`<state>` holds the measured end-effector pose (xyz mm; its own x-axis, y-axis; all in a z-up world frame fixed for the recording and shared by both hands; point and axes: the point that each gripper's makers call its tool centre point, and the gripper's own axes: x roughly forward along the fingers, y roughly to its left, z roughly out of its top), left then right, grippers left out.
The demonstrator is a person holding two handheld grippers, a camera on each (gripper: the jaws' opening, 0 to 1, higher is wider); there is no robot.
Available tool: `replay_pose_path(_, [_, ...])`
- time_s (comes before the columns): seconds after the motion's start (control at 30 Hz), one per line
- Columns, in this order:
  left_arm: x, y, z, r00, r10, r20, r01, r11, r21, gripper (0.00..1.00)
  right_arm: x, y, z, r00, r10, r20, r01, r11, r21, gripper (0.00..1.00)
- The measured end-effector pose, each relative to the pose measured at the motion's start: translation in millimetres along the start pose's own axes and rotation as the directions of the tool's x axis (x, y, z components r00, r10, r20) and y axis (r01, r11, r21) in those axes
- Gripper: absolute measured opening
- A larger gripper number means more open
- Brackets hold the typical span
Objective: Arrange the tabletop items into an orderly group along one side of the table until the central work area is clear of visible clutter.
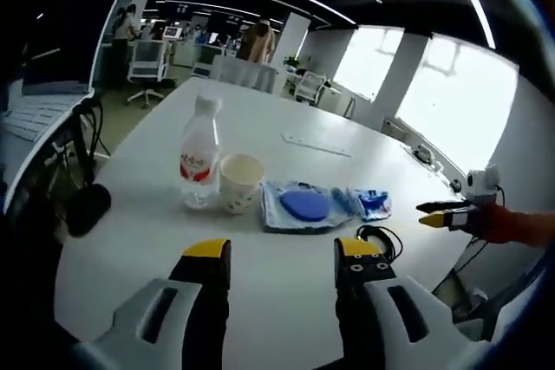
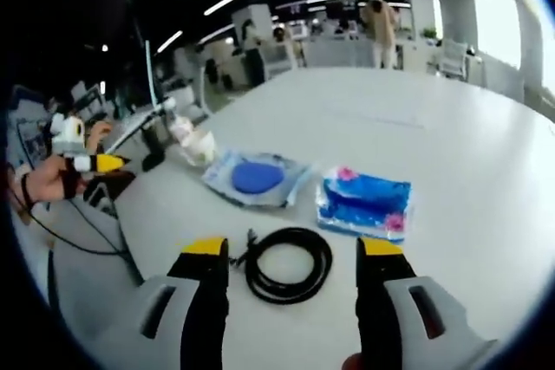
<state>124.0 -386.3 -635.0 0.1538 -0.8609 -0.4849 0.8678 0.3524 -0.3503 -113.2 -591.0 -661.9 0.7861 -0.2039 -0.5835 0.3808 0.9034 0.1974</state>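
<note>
Small items lie in a loose row on the white table [image 1: 286,292].

In the left gripper view a water bottle [image 1: 200,165] touches a paper cup [image 1: 239,182]; right of them lie a clear bag with a blue disc [image 1: 303,205] and a blue packet [image 1: 371,203]. A coiled black cable [image 2: 289,263] lies near the right gripper [image 2: 293,257], jaws apart, holding nothing. The left gripper [image 1: 282,259] is likewise released.

white table [image 1: 286,301] holds bottle [image 1: 200,165], cup [image 1: 239,182], pouch [image 1: 301,206], cable [image 2: 289,264].
</note>
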Motion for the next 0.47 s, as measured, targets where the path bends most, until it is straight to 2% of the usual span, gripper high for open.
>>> replay_pose_path(0.47, [-3.5, 3.1, -8.1, 1.000, -0.002, -0.004, 0.002, 1.000, -0.003, 0.48, -7.5, 14.0, -11.6, 1.000, 0.012, 0.016, -0.012, 1.000, 0.013, 0.64])
